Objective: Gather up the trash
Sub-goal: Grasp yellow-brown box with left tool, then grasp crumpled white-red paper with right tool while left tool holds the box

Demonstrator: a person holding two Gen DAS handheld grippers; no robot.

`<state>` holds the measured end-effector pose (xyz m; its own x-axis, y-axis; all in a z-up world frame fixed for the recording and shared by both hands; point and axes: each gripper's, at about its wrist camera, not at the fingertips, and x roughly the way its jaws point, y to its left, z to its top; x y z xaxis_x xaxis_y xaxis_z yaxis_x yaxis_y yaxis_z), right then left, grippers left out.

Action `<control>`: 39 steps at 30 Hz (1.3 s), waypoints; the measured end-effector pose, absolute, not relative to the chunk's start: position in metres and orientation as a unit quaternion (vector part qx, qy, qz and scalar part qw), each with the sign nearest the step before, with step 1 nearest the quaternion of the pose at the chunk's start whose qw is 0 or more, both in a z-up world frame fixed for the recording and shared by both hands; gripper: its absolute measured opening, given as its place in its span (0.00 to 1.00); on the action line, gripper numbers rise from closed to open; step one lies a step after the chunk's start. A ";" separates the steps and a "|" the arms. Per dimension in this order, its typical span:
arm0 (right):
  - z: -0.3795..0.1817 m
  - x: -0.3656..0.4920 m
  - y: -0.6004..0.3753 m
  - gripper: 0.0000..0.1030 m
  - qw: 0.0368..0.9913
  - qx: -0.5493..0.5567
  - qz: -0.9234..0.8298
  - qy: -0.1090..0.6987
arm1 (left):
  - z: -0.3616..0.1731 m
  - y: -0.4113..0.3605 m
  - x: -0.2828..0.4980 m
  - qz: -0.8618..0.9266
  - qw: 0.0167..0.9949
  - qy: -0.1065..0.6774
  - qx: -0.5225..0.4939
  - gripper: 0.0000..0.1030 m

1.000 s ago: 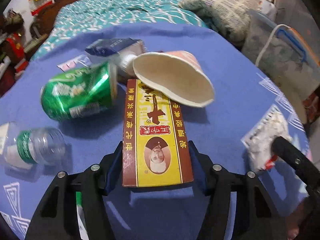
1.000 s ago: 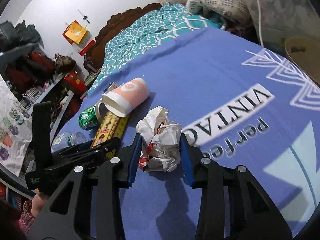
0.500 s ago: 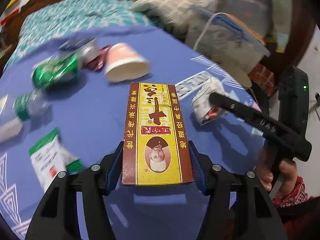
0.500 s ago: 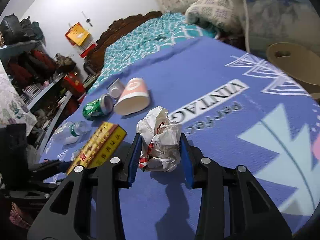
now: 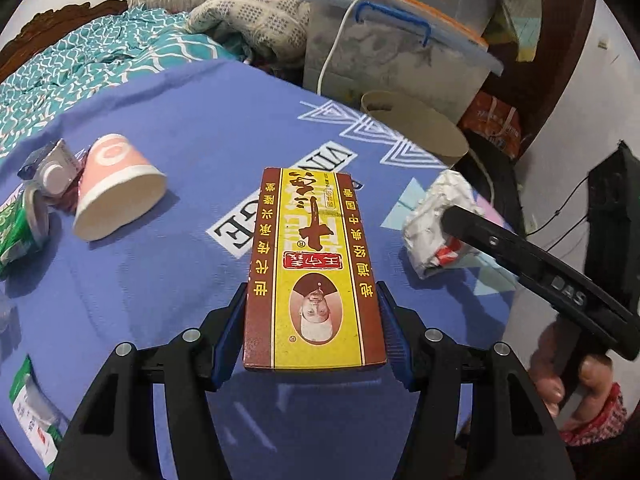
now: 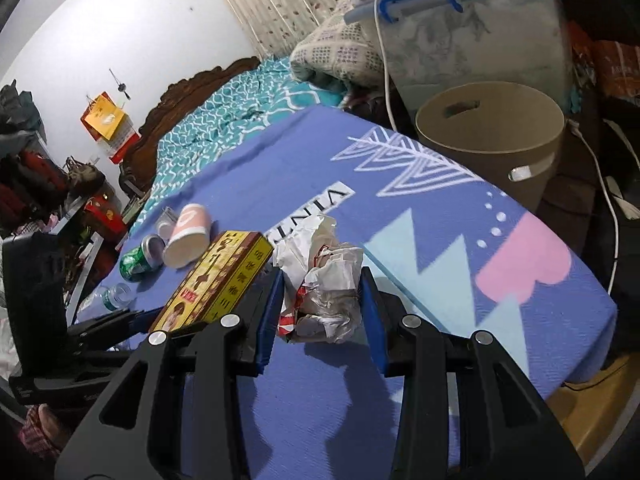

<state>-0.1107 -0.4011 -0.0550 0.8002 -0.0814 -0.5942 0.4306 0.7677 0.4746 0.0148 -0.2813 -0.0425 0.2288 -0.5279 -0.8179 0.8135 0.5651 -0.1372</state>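
Closest in, the left gripper (image 5: pixel 312 320) has its blue-padded fingers (image 5: pixel 230 332) clamped on the long sides of a flat yellow and brown cardboard box (image 5: pixel 314 264) with red and black Chinese print, held up off the blue printed cloth on the table (image 5: pixel 180 280). Right next to it the right gripper (image 6: pixel 322 300) is pinching a crumpled white paper wrapper with red bits (image 6: pixel 324 276) between its own blue pads, also lifted clear of the cloth, near the table's right edge.

A bit further back toward the left edge, a pink and white paper cup (image 5: pixel 116 186) lies on its side, with a green drink can (image 5: pixel 20 228) tipped over just beside it and a small silvery foil carton (image 5: pixel 50 164) touching behind. A clear plastic bottle with a green label (image 6: pixel 114 294) sits at the left edge.

Past the far right corner, off the table, there's a round tan bin (image 6: pixel 490 136), open top. Behind that, a big translucent storage tub with a blue handle (image 6: pixel 472 28), and a bed with a teal patterned cover (image 5: pixel 80 64).
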 end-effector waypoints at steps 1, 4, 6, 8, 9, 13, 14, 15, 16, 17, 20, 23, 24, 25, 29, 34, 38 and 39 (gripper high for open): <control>-0.057 -0.111 -0.401 0.39 0.896 0.308 -0.143 0.286 | -0.046 -0.285 0.014 -0.431 0.768 0.443 0.169 0.56; -0.063 -0.111 -0.398 0.41 0.894 0.305 -0.145 0.296 | -0.052 -0.289 0.014 -0.415 0.771 0.447 0.183 0.56; -0.067 -0.108 -0.396 0.45 0.891 0.310 -0.144 0.300 | -0.056 -0.289 0.016 -0.407 0.772 0.453 0.184 0.56; -0.069 -0.107 -0.394 0.48 0.890 0.313 -0.146 0.298 | -0.058 -0.287 0.018 -0.397 0.775 0.455 0.185 0.56; -0.069 -0.107 -0.394 0.50 0.890 0.313 -0.146 0.298 | -0.058 -0.286 0.019 -0.395 0.776 0.455 0.186 0.56; -0.069 -0.106 -0.391 0.57 0.890 0.307 -0.147 0.302 | -0.059 -0.280 0.021 -0.388 0.780 0.455 0.184 0.57; -0.069 -0.106 -0.391 0.58 0.890 0.307 -0.147 0.302 | -0.059 -0.279 0.021 -0.386 0.782 0.454 0.185 0.57; -0.068 -0.106 -0.390 0.61 0.890 0.307 -0.146 0.302 | -0.059 -0.278 0.020 -0.384 0.783 0.452 0.186 0.57; -0.068 -0.106 -0.391 0.63 0.890 0.308 -0.146 0.302 | -0.059 -0.277 0.020 -0.382 0.785 0.451 0.188 0.60; -0.068 -0.106 -0.390 0.64 0.890 0.308 -0.146 0.302 | -0.059 -0.277 0.019 -0.381 0.785 0.450 0.188 0.62; -0.067 -0.105 -0.387 0.67 0.891 0.303 -0.147 0.303 | -0.058 -0.274 0.019 -0.381 0.787 0.447 0.187 0.65; -0.068 -0.104 -0.383 0.69 0.893 0.293 -0.150 0.308 | -0.057 -0.274 0.019 -0.378 0.790 0.445 0.188 0.65; -0.069 -0.103 -0.382 0.69 0.893 0.291 -0.151 0.309 | -0.057 -0.274 0.018 -0.377 0.790 0.445 0.189 0.66; -0.070 -0.104 -0.382 0.69 0.893 0.288 -0.152 0.310 | -0.057 -0.273 0.018 -0.377 0.791 0.444 0.189 0.66; -0.073 -0.104 -0.381 0.69 0.895 0.280 -0.154 0.312 | -0.060 -0.274 0.020 -0.373 0.790 0.447 0.191 0.66; -0.073 -0.103 -0.379 0.70 0.897 0.269 -0.158 0.313 | -0.062 -0.275 0.020 -0.370 0.790 0.450 0.191 0.67; -0.073 -0.103 -0.377 0.71 0.899 0.265 -0.159 0.311 | -0.062 -0.274 0.021 -0.368 0.791 0.449 0.191 0.70; -0.073 -0.103 -0.377 0.71 0.898 0.266 -0.159 0.312 | -0.063 -0.274 0.021 -0.368 0.792 0.449 0.191 0.70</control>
<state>-0.1029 -0.3770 -0.0726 0.7555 -0.1194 -0.6442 0.4507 0.8083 0.3788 0.0205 -0.2737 -0.0626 0.3269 -0.4110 -0.8510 0.7540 0.6563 -0.0274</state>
